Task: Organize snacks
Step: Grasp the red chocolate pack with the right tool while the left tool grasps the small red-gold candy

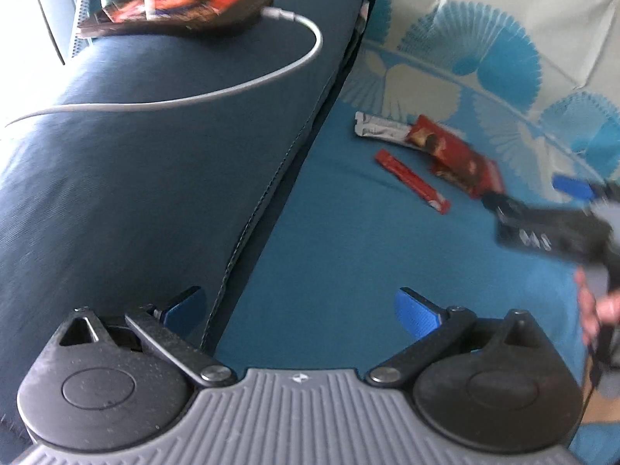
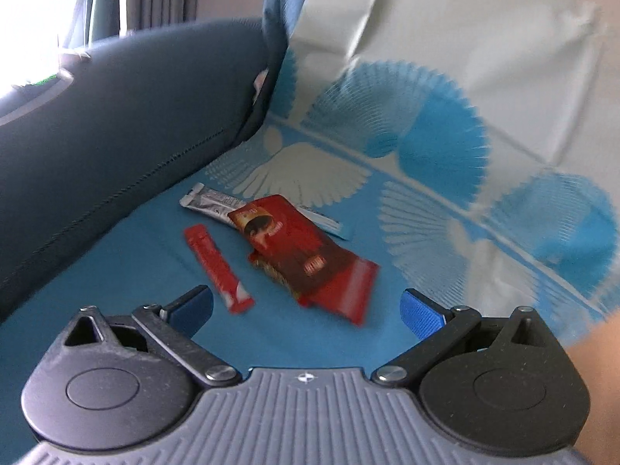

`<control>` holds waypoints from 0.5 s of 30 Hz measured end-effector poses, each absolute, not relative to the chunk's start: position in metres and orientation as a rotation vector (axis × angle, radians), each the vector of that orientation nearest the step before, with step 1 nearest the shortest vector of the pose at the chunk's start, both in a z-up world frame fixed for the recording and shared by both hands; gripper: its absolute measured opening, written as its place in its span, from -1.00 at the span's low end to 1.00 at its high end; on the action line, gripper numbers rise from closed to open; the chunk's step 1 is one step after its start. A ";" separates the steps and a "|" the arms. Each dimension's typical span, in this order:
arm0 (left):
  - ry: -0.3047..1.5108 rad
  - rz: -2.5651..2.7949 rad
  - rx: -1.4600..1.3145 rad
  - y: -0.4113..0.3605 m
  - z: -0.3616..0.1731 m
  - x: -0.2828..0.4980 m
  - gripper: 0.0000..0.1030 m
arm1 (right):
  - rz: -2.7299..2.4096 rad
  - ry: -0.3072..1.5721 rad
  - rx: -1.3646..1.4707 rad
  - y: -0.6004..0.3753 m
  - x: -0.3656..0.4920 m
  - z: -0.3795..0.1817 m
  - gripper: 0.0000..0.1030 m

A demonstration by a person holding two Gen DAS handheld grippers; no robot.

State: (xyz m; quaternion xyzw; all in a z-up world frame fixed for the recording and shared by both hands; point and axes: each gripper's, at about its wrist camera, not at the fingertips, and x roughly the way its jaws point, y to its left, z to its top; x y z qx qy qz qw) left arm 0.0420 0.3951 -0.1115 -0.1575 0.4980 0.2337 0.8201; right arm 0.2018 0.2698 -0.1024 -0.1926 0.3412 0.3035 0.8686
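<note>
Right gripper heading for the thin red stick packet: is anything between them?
Nothing visible. The right gripper is open, and the red stick lies alone on the blue sheet just ahead of its left finger. The red pouches lie beside the stick, apart from it.

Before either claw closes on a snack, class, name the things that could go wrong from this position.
1. The large red packet overlaps the silver sachet; grabbing one may drag the other.
2. The slim red stick lies flat on soft blue fabric, so the open right claw may pinch cloth.
3. Both views are blurred, so aim may be off.
</note>
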 end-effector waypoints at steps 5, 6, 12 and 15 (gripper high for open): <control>1.061 0.531 -0.270 0.396 -0.124 0.069 1.00 | 0.674 0.734 -0.406 0.315 0.247 -0.133 0.98; 1.062 0.518 -0.251 0.394 -0.125 0.074 1.00 | 0.676 0.741 -0.412 0.320 0.253 -0.138 0.98; 1.096 0.489 -0.245 0.395 -0.136 0.090 1.00 | 0.694 0.725 -0.513 0.351 0.274 -0.171 0.73; 1.094 0.489 -0.238 0.393 -0.136 0.092 1.00 | 0.756 0.729 -0.416 0.342 0.281 -0.166 0.11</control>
